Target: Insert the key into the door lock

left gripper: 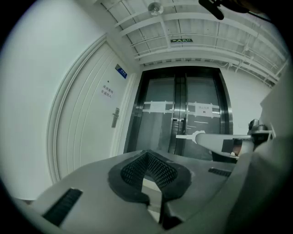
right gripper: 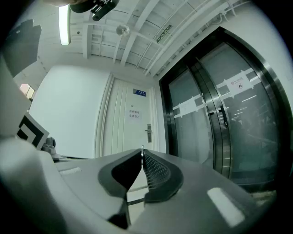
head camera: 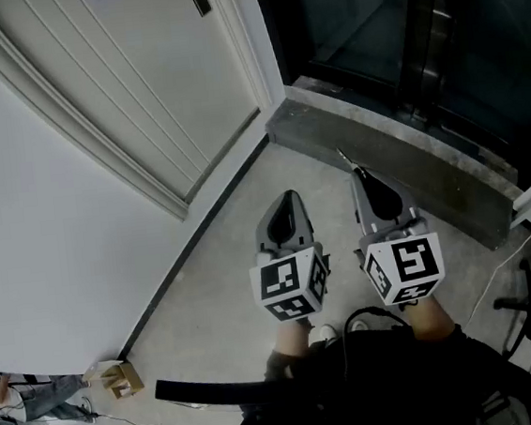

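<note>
Right gripper [right gripper: 143, 157]: jaws clamped on the key [head camera: 345, 160], thin blade projecting past the tips, presumably to lead into the keyhole. Left gripper [left gripper: 147, 155]: jaws together on nothing, held alongside. Door lock [right gripper: 148, 133]: on the white door [head camera: 121, 90], at its edge nearest the glass doors [right gripper: 215, 119], well apart from the key.
</note>
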Available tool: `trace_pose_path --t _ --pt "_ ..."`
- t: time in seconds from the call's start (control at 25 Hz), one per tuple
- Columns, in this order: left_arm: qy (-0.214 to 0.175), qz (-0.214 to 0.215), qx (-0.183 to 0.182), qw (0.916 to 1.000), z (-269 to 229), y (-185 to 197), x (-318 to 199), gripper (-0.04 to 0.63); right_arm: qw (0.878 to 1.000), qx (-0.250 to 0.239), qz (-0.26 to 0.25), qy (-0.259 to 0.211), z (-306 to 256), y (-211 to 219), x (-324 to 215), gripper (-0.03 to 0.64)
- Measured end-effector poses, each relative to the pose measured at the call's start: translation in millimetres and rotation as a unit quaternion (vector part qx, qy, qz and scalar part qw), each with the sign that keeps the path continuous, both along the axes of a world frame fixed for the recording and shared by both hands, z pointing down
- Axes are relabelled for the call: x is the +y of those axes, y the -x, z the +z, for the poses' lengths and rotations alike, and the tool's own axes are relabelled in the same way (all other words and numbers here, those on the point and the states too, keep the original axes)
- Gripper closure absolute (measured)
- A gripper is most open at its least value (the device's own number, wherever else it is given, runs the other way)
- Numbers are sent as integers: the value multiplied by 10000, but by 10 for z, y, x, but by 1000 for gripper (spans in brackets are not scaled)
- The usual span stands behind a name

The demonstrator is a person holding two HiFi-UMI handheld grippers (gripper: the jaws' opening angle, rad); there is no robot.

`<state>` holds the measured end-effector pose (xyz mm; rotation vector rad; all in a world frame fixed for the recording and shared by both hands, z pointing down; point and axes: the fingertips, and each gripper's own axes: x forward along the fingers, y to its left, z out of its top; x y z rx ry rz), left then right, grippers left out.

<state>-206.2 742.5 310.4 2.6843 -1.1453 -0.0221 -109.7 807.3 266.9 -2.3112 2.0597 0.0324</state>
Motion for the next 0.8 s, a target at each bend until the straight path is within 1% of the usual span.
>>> trace_pose_path --t 0.12,0.56,0.8 --pt "46 2 -1 10000 -10 -9 -2 595 10000 -2 3 4 -5 -8 -14 606" --pt "9 -48 -1 10000 -7 82 -46 595 10000 -42 3 22 5 41 -43 606" --pt "146 -63 37 9999 20 271 -93 595 9999 -31 117 16 -5 104 -57 606"
